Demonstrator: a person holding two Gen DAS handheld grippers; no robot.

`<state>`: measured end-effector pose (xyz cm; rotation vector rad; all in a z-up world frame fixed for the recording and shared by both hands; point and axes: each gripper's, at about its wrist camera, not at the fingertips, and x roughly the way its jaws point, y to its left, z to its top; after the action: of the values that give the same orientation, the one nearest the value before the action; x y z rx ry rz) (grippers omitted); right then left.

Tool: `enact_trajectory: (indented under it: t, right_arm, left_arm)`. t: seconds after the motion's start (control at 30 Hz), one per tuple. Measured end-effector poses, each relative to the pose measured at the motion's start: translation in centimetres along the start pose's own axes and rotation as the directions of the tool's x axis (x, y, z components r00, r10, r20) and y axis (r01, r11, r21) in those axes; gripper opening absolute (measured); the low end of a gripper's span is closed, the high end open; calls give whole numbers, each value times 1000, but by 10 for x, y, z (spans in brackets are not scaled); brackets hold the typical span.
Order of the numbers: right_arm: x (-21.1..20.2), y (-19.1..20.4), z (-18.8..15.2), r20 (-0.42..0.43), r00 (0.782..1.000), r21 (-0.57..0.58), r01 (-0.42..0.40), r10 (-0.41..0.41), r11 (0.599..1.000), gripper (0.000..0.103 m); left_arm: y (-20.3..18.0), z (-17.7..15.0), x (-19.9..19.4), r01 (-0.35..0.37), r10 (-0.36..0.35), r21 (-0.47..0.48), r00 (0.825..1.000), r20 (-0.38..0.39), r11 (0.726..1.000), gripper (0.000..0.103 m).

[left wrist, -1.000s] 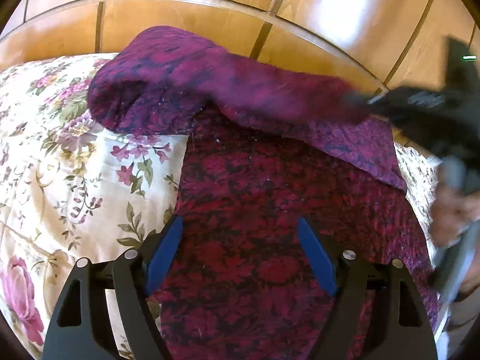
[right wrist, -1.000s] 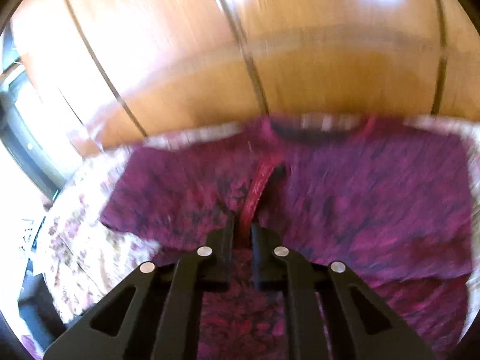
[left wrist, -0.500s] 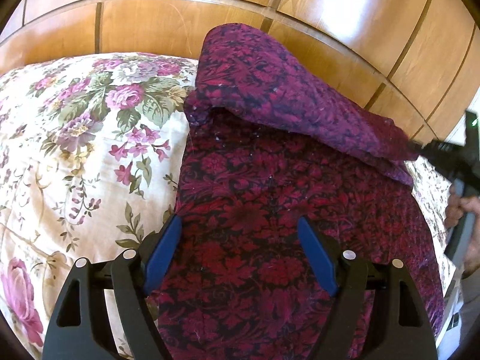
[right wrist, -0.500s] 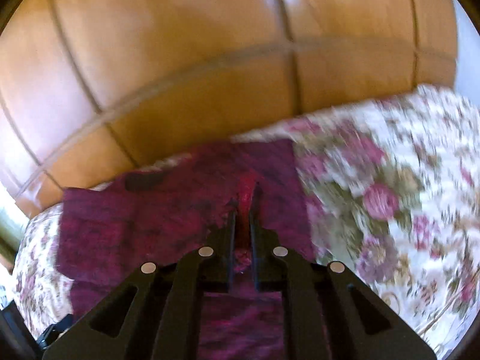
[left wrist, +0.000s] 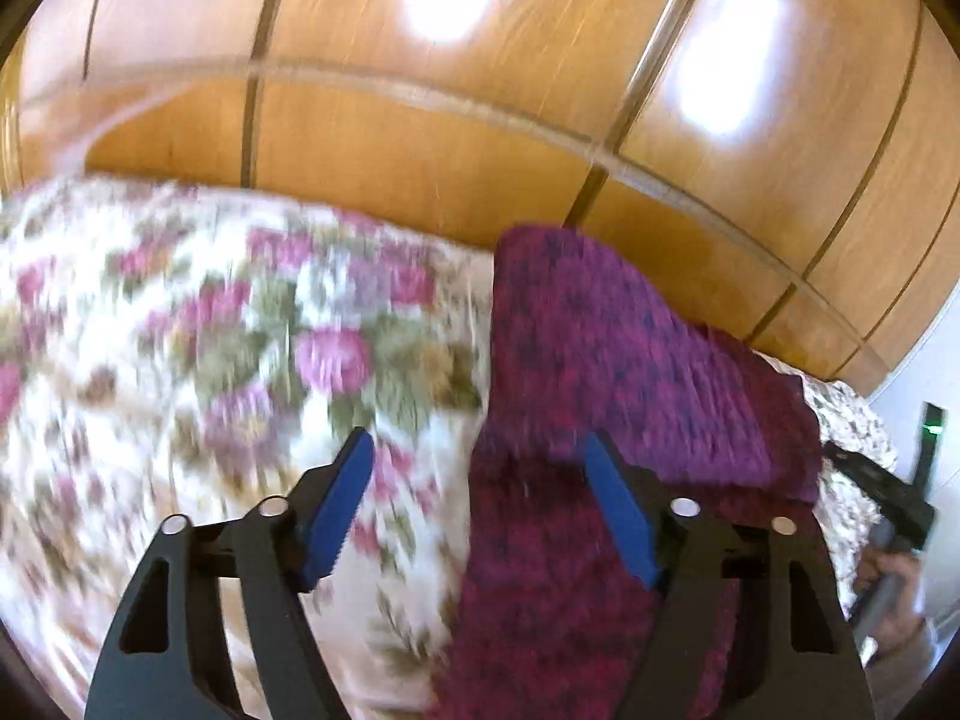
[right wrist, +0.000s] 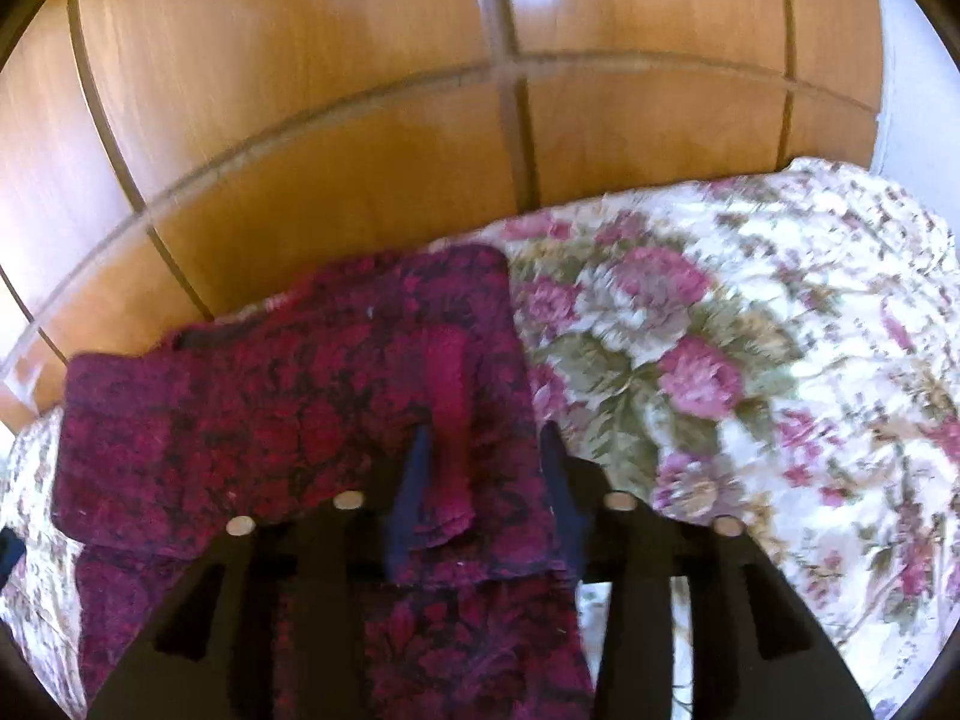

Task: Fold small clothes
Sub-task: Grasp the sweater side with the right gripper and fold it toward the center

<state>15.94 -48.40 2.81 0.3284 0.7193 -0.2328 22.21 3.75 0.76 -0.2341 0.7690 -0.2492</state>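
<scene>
A dark red garment with a floral pattern [left wrist: 630, 360] lies on the flowered bedspread [left wrist: 210, 360], its upper part folded over onto itself. My left gripper [left wrist: 477, 450] hovers over the garment's left edge. Its blue pads [left wrist: 336, 504] are apart and closing, and they press on nothing. In the right wrist view the folded flap [right wrist: 288, 408] lies flat. My right gripper [right wrist: 486, 432] is low over it with its jaws opening. A raised red ridge of cloth [right wrist: 450, 396] stands between the fingers, and they no longer pinch it.
Glossy wooden panels [left wrist: 420, 120] rise right behind the bed. The bedspread [right wrist: 750, 390] spreads wide to the right of the garment. In the left wrist view a person's hand [left wrist: 894, 576] holds the other gripper's handle at the far right edge.
My right gripper carried the pinched flap across the garment, came down, and its jaws parted. My left gripper rose and shifted left off the cloth's middle, its jaws narrowing a little.
</scene>
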Motion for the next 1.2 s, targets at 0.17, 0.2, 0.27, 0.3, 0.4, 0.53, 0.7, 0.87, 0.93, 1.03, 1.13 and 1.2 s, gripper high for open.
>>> enact_trajectory:
  t: [0.17,0.2,0.27,0.3,0.4,0.53,0.7,0.87,0.93,1.03,1.13,1.2]
  right_arm:
    - [-14,30,5,18,996,-97,-87,89,991,44]
    - [-11,37,5,6,995,-111,-96,97,989,44]
    - [5,54,4,-27,996,-158,-94,90,983,44]
    - [12,58,3,-41,996,-170,-83,77,982,44]
    - [37,61,-2,-80,997,-175,-33,19,984,44]
    - [52,54,-7,-86,996,-171,-6,-9,985,45]
    - [54,59,-15,-46,997,-221,43,-55,974,46]
    - [55,60,-19,-18,997,-238,65,-71,969,47]
    - [55,60,-19,-15,997,-238,65,-70,969,47]
    - [54,59,-20,-7,998,-236,64,-67,970,48]
    - [55,60,-20,1,997,-240,70,-72,968,49]
    - [55,62,-22,5,997,-247,78,-79,966,49]
  left_arm:
    - [-14,28,21,-7,6,72,1000,19,997,47]
    - [-15,33,26,0,-1,71,1000,14,997,44]
    - [-22,39,36,20,-20,76,1000,4,997,38]
    - [-26,43,41,32,-32,81,999,-5,996,38]
    - [-44,51,62,41,-38,119,999,-24,992,38]
    - [-59,61,96,48,-37,135,996,-78,990,38]
    - [-55,58,155,-45,69,143,982,-173,989,38]
    - [-51,48,143,-69,82,108,990,-118,992,38]
    - [-53,43,123,-89,97,102,992,-84,991,38]
    - [-52,32,96,-106,111,97,993,-49,990,38]
    - [-55,10,98,-165,179,163,981,-76,973,41]
    - [-49,4,105,-167,183,149,978,-100,975,46]
